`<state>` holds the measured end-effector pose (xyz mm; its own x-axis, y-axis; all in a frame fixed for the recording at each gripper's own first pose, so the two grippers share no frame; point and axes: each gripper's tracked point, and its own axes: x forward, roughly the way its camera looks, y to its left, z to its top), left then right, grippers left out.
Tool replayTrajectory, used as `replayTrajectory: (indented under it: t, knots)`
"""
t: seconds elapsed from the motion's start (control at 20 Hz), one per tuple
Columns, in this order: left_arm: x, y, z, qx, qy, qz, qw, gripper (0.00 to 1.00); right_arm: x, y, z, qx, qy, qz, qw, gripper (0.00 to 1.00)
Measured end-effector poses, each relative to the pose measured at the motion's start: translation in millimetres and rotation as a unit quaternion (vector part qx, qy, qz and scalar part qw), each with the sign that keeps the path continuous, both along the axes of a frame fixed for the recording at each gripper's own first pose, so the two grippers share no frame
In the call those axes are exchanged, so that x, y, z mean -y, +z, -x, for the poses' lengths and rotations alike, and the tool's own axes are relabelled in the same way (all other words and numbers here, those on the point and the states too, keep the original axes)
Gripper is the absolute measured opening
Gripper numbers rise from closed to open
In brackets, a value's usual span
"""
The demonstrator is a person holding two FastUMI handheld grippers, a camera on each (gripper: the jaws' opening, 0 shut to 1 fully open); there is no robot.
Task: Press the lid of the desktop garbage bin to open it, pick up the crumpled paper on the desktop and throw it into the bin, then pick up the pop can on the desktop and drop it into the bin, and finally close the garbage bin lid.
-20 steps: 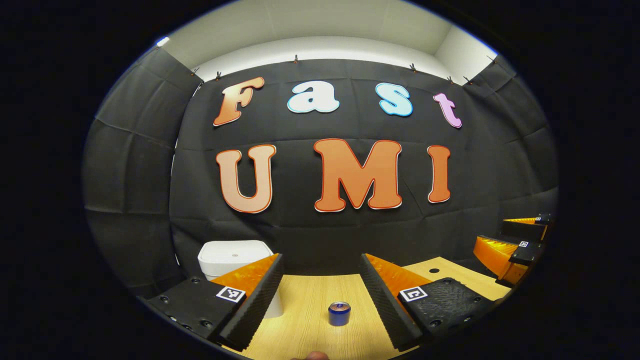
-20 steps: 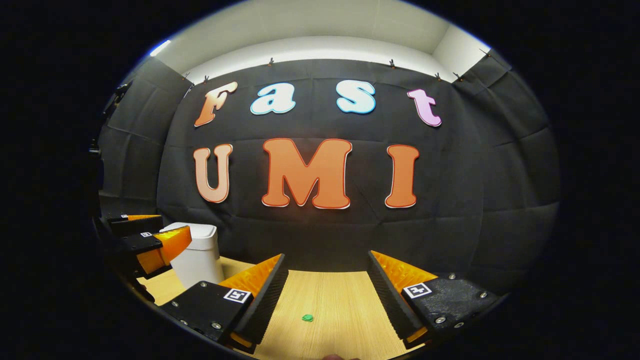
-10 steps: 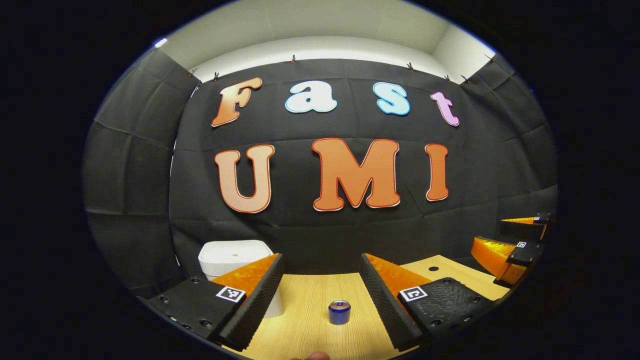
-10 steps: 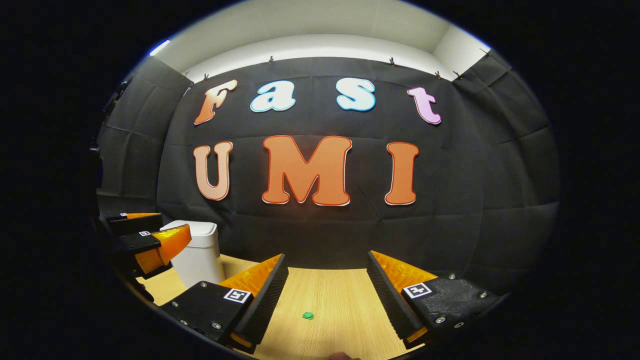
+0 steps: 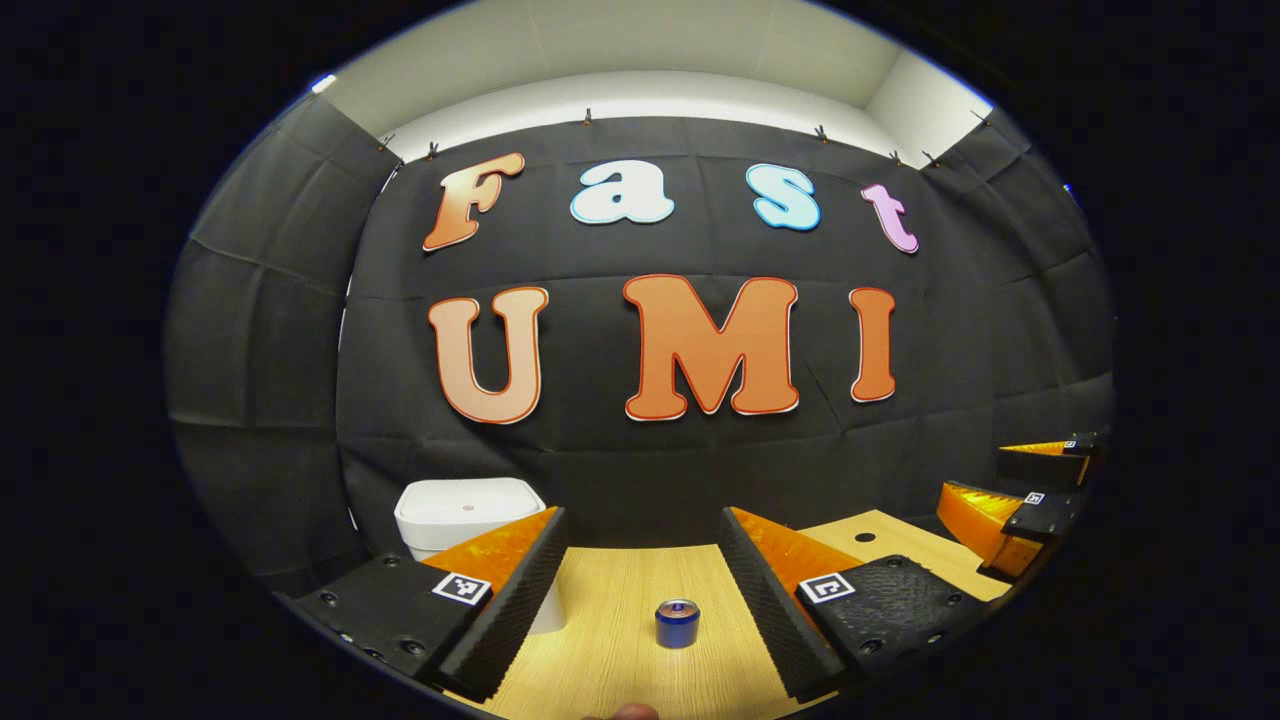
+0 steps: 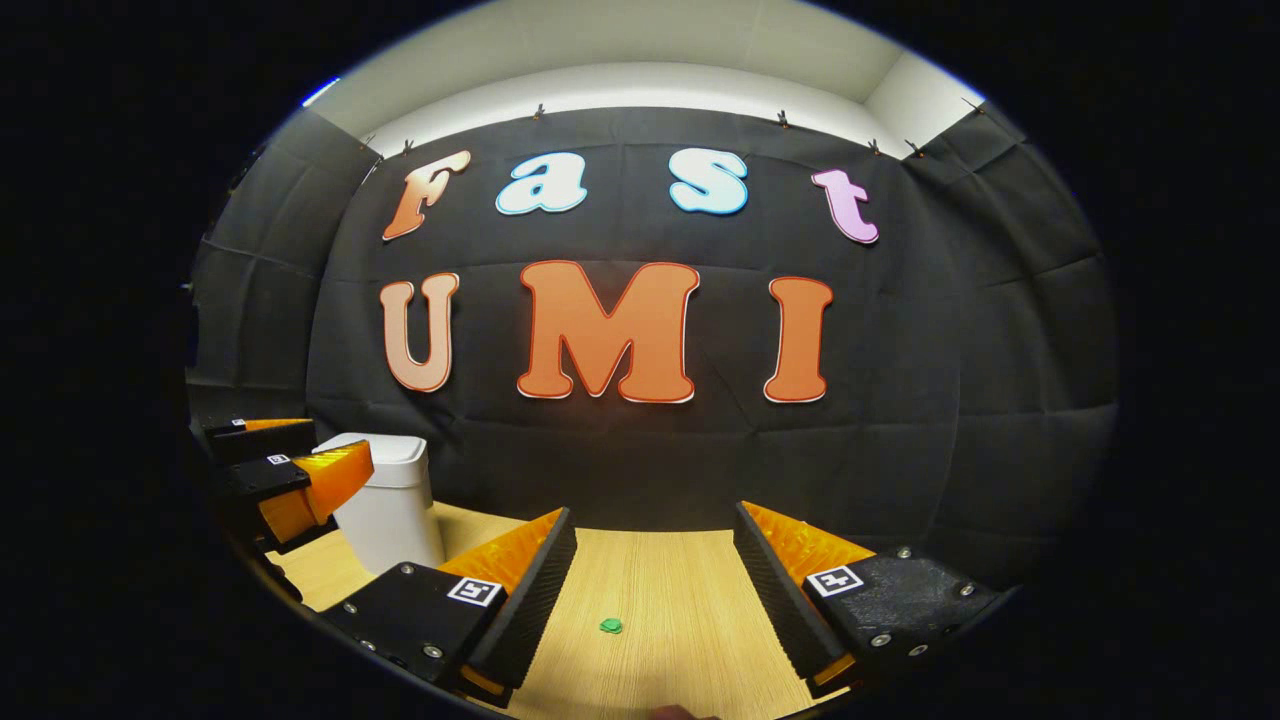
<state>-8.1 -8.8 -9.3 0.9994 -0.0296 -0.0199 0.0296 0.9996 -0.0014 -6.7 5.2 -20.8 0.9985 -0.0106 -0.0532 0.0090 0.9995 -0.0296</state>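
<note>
The left gripper (image 5: pixel 640 590) has its two fingers wide apart with nothing between them, and so does the right gripper (image 6: pixel 655 590). The white, boxy plastic garbage bin (image 5: pixel 470 520) is the thing to steer by; its lid is down. Right of the bin stands the small blue metal pop can (image 5: pixel 678 623), upright on the pale wooden desktop (image 5: pixel 610 660). Further right of the bin lies a tiny green crumpled paper (image 6: pixel 611 626). Nothing looks started, I think. The first job is pressing the lid, so a gripper must reach the bin's top.

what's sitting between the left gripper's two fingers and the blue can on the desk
Nothing: in the left gripper view, only bare wooden desktop separates the open left gripper from the blue can, which stands upright ahead between its fingers.
</note>
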Motion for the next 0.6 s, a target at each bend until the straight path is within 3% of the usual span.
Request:
replayTrajectory:
  t: [0.4, 0.6]
  knots:
    - [-8, 0, -1, 0.001, 0.004, -0.002, 1.000, 0.96, -3, -3, -1, -0.006, -0.003, 0.008, 1.000, 0.94]
    - [-16, -6, -4, -0.005, 0.005, 0.007, 1.000, 0.96, -4, -7, -7, -0.012, -0.005, -0.012, 1.000, 0.94]
